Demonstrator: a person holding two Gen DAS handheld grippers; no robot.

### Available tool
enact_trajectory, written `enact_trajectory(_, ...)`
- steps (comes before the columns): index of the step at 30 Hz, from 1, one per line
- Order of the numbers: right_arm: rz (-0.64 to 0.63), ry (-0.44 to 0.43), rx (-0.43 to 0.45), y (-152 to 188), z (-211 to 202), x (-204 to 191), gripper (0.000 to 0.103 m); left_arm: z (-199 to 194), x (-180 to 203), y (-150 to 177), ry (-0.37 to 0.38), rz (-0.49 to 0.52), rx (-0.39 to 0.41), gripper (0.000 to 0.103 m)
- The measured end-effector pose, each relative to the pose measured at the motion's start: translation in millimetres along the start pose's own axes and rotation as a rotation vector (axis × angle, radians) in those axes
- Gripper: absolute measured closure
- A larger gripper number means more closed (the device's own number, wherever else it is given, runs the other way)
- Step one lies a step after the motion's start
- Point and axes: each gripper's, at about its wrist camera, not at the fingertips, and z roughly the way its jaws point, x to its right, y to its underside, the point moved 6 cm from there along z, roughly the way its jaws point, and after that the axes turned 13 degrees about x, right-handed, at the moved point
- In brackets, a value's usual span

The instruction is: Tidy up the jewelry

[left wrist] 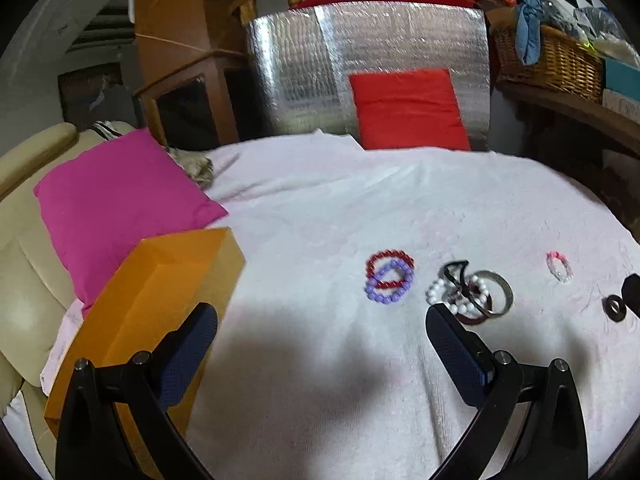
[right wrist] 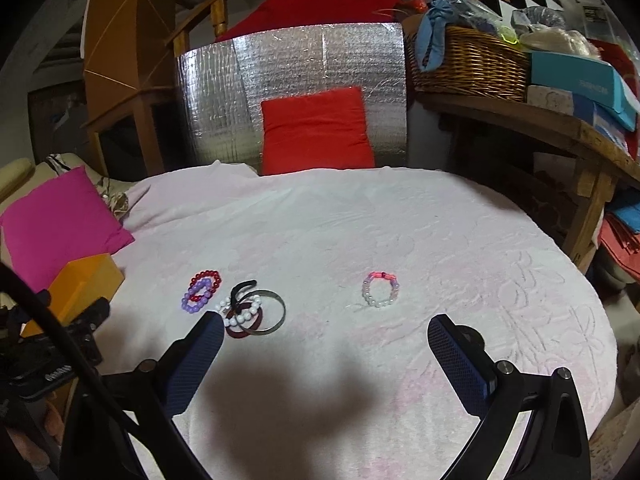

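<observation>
On the white cloth lie a red bead bracelet (left wrist: 390, 264) overlapped by a purple bead bracelet (left wrist: 388, 288), seen also in the right wrist view as the red bracelet (right wrist: 207, 280) and the purple one (right wrist: 196, 298). Beside them is a pile: white bead bracelet (left wrist: 458, 298), metal bangle (left wrist: 500, 292), black band (left wrist: 454, 270), dark red band (right wrist: 244, 326). A pink-and-white bead bracelet (right wrist: 380, 290) lies apart to the right. An orange box (left wrist: 160, 300) stands at the left. My left gripper (left wrist: 320, 328) is open and empty above the cloth. My right gripper (right wrist: 326, 340) is open and empty.
A pink cushion (left wrist: 120, 204) lies left of the box, a red cushion (right wrist: 316, 132) leans on a silver foil panel (right wrist: 288, 92) at the back. A wooden shelf with a wicker basket (right wrist: 468, 60) and boxes stands right. A small dark ring (left wrist: 616, 308) lies at far right.
</observation>
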Motion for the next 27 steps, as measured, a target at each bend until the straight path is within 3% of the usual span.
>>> enact_trajectory(22,0.077,-0.019,-0.057,1.1,11.6,5.9,0.000,9.5,10.8,5.6,0.020,0.018,0.006,0.000)
enact_trajectory(27,0.075,-0.008,-0.061,-0.3,14.2,14.6,0.000,17.0,8.3,10.0,0.045,-0.001,-0.023,0.000)
